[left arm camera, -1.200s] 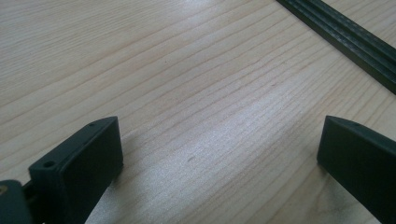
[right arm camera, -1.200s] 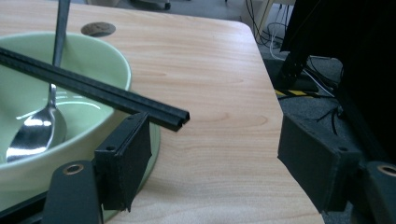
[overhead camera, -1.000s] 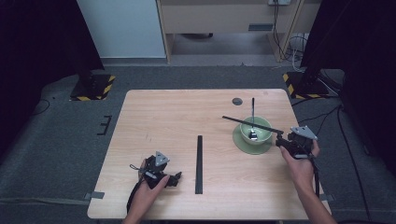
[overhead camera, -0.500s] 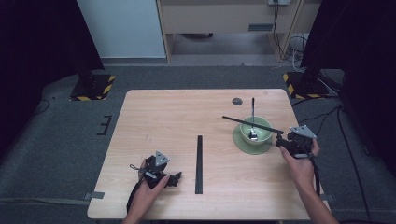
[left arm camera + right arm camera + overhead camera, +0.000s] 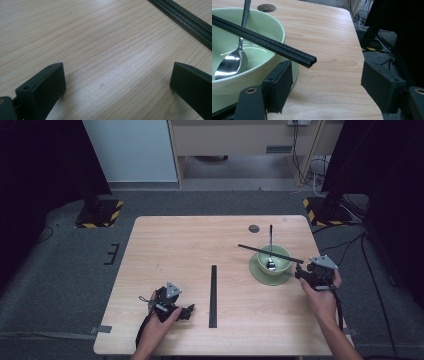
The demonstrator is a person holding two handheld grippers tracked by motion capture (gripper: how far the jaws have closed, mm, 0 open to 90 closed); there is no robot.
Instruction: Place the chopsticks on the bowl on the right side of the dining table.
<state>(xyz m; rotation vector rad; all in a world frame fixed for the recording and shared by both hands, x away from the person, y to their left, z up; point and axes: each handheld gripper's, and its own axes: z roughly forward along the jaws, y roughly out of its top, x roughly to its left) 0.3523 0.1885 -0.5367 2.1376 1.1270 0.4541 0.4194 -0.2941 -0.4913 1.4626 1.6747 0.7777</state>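
Green ceramic fills the left of my right gripper view: the bowl (image 5: 249,37) sits on a matching saucer (image 5: 260,276) at about three o'clock on the wooden table (image 5: 175,245), with a spoon (image 5: 232,62) resting inside, its handle pointing toward twelve. One black strip (image 5: 269,43) lies across the bowl's rim, and its near end juts out above my right gripper (image 5: 327,82), whose jaws stand released on either side, touching nothing; the left jaw is just beside the bowl's wall. From above, that right gripper (image 5: 303,272) is at the bowl's four o'clock, close to the table's edge. My left gripper (image 5: 117,85) lies at about seven o'clock on the table, jaws spread wide over bare wood, gripping nothing. A second black strip (image 5: 214,295) lies flat near the table's middle, running twelve to six, just off my left gripper (image 5: 189,311) toward three o'clock.
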